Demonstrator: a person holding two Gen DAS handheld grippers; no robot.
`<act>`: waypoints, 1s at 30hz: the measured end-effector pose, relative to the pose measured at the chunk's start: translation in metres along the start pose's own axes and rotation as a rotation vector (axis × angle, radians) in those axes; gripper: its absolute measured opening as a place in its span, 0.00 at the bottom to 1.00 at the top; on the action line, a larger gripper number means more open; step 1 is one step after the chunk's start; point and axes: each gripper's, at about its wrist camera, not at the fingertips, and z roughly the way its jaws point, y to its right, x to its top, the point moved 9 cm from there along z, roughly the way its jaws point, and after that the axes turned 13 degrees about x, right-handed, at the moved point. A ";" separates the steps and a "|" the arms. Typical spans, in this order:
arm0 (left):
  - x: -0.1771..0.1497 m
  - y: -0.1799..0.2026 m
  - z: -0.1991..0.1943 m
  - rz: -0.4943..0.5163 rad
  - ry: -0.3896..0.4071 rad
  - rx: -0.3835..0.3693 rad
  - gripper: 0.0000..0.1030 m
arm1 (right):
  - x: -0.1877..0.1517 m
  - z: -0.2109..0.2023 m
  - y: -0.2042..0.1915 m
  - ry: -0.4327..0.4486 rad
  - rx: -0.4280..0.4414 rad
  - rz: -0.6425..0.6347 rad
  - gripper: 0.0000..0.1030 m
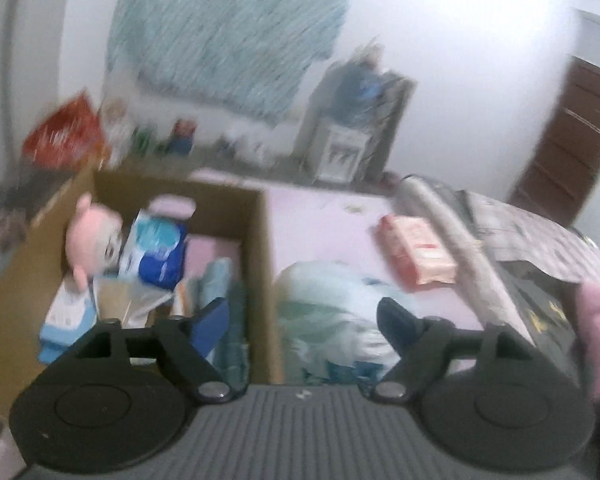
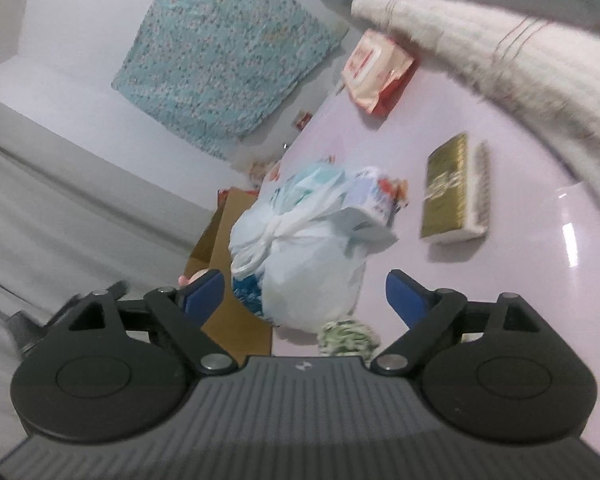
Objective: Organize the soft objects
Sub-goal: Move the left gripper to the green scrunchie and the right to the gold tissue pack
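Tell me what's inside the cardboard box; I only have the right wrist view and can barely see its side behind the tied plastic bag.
Observer: The left wrist view looks down into the cardboard box. A pink plush doll leans in its far left corner.
Operator: Anything else in there?
Observer: A blue and white soft pack stands beside the doll, with more packets below it, too blurred to name.
Operator: Is the left gripper carrying something?
Observer: No. The left gripper is open and empty, hovering over the box's right wall.
Operator: And beyond my red and white tissue pack?
Observer: A water dispenser stands against the far wall.
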 end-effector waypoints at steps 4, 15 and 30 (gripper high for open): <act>-0.016 0.042 -0.041 0.133 0.087 -0.040 0.92 | -0.002 -0.020 0.003 0.033 -0.017 -0.044 0.89; -0.137 0.165 -0.046 0.510 -0.023 -0.203 0.95 | -0.028 -0.028 0.014 -0.002 -0.061 -0.101 0.99; -0.194 0.196 0.044 0.571 -0.053 -0.097 0.78 | 0.026 0.031 0.036 -0.096 -0.445 -0.467 0.99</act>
